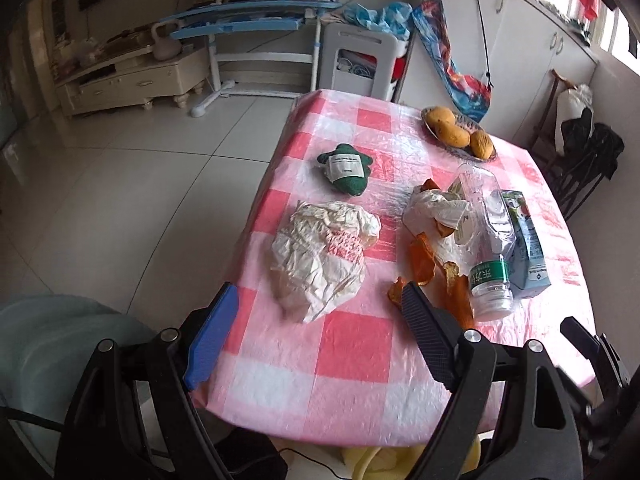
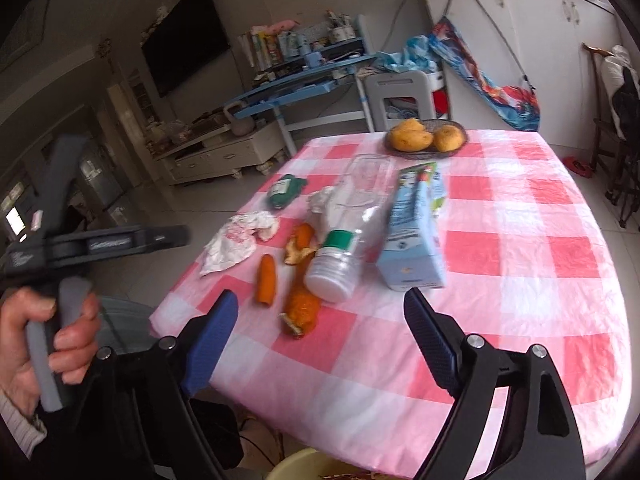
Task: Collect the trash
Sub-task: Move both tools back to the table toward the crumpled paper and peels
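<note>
On the pink checked tablecloth (image 1: 352, 360) lie a crumpled paper wrapper (image 1: 320, 260), orange peels (image 1: 424, 264), a white tissue wad (image 1: 434, 208), an empty plastic bottle (image 1: 486, 232) and a pale blue carton (image 1: 524, 240). My left gripper (image 1: 320, 292) hangs open over the near table edge. The wrapper lies just ahead of its fingers, untouched. My right gripper (image 2: 320, 296) is open and empty above the near edge. Beyond it are the peels (image 2: 300, 308), the bottle (image 2: 344, 240) and the carton (image 2: 416, 232).
A green pouch (image 1: 346, 168) and a dish of yellow fruit (image 1: 460, 132) sit farther back. A yellowish bucket rim (image 2: 304, 464) shows below the table edge. A hand (image 2: 40, 340) grips the left tool's handle. A dark chair (image 1: 580, 160) stands at the right, and a white stool (image 1: 360, 60) behind the table.
</note>
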Action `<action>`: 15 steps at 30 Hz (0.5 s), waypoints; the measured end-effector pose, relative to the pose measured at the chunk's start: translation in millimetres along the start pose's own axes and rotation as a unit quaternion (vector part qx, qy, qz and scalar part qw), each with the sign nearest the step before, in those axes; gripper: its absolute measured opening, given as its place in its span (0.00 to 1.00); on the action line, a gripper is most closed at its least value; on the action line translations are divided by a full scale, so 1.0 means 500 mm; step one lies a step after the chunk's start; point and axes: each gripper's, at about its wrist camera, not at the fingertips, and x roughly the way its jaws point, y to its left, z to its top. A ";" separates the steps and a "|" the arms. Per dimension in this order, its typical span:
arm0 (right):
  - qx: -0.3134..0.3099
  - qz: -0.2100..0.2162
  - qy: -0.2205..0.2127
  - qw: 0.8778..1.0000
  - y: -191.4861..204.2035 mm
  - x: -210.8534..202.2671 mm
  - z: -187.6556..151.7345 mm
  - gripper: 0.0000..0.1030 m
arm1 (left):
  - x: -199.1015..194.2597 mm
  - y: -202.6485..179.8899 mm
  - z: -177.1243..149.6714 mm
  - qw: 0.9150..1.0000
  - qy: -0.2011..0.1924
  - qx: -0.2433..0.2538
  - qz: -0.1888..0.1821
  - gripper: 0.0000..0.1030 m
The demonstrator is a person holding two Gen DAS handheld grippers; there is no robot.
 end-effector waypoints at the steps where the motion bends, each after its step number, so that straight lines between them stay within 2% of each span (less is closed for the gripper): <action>1: -0.029 0.010 0.002 1.000 0.025 0.004 0.000 0.72 | 0.018 -0.011 0.014 1.000 0.005 0.012 0.008 0.78; 5: -0.095 0.040 0.021 0.994 0.088 0.033 0.009 0.58 | 0.071 -0.027 0.054 0.999 0.027 0.027 0.021 0.78; 9: -0.096 0.047 0.052 0.993 0.098 0.092 0.026 0.45 | 0.076 0.007 0.066 0.999 0.028 -0.016 0.003 0.78; 15: -0.097 0.006 0.101 0.990 0.087 0.188 0.013 0.41 | 0.074 0.029 0.061 0.998 0.029 -0.049 -0.021 0.78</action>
